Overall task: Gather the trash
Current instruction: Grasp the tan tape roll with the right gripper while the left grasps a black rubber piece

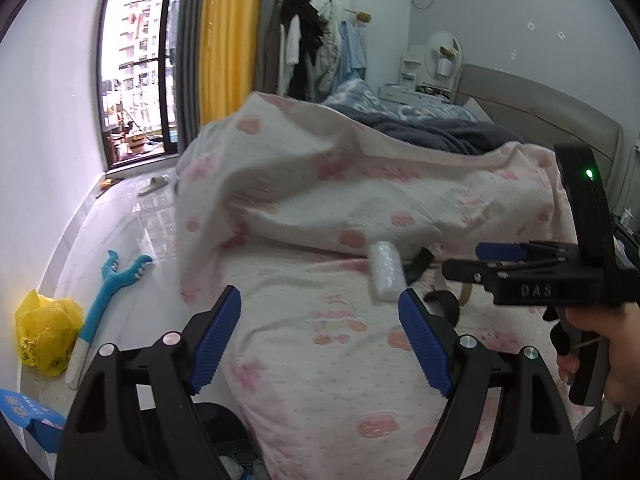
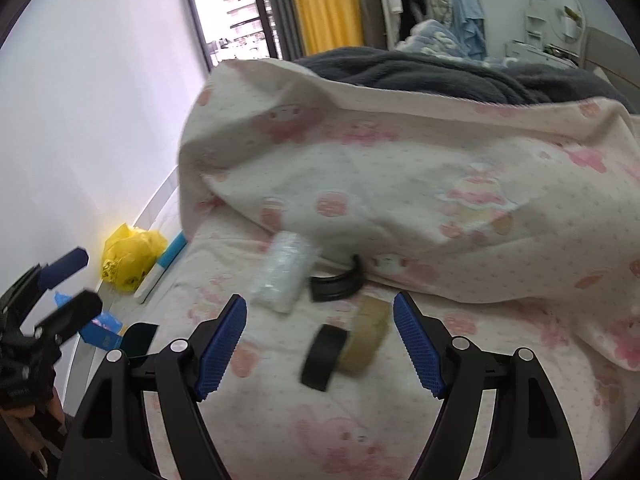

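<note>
On the pink-patterned bed sheet (image 2: 360, 432) lie a white crinkled plastic packet (image 2: 282, 276), a black curved strip (image 2: 336, 284), a black tape roll (image 2: 324, 356) and a tan tape roll (image 2: 366, 344). My right gripper (image 2: 320, 340) is open above the two rolls, which lie between its blue pads (image 2: 222, 344). My left gripper (image 1: 320, 340) is open and empty over the sheet, short of the white packet (image 1: 385, 276). The right gripper shows in the left wrist view (image 1: 484, 260), and the left gripper shows at the left edge of the right wrist view (image 2: 76, 284).
A folded-back pink quilt (image 1: 360, 184) rises behind the items, with a dark grey blanket (image 2: 440, 72) beyond. On the floor by the wall lie a yellow plastic bag (image 1: 46, 332), a blue toy stick (image 1: 108, 292) and a blue packet (image 1: 24, 412).
</note>
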The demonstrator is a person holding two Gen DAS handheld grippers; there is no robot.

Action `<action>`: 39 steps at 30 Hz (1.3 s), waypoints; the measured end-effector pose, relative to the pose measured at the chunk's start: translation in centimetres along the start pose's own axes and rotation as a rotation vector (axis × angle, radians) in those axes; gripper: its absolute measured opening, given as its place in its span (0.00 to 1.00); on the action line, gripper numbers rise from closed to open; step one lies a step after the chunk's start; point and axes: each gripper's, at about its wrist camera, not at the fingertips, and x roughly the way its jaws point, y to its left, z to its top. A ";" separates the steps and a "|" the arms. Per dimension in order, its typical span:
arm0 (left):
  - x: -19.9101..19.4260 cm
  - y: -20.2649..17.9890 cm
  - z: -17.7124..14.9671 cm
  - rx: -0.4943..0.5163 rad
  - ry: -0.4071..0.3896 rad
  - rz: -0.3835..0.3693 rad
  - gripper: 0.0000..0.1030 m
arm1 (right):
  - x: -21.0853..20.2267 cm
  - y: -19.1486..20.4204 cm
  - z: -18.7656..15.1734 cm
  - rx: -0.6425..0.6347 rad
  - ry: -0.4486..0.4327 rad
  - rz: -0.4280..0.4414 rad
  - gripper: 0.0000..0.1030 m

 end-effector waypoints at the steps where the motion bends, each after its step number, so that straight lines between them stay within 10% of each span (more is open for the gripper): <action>1: 0.3 -0.4 -0.1 0.006 0.006 -0.009 0.81 | 0.2 -0.6 0.0 0.017 0.004 0.004 0.75; 23: 5.4 -8.0 -1.9 0.109 0.143 -0.193 0.80 | 3.1 -4.8 -1.5 0.159 0.073 0.126 0.18; 39: 7.6 -10.8 -1.5 0.090 0.179 -0.213 0.63 | -0.5 -8.1 -1.7 0.200 0.004 0.152 0.18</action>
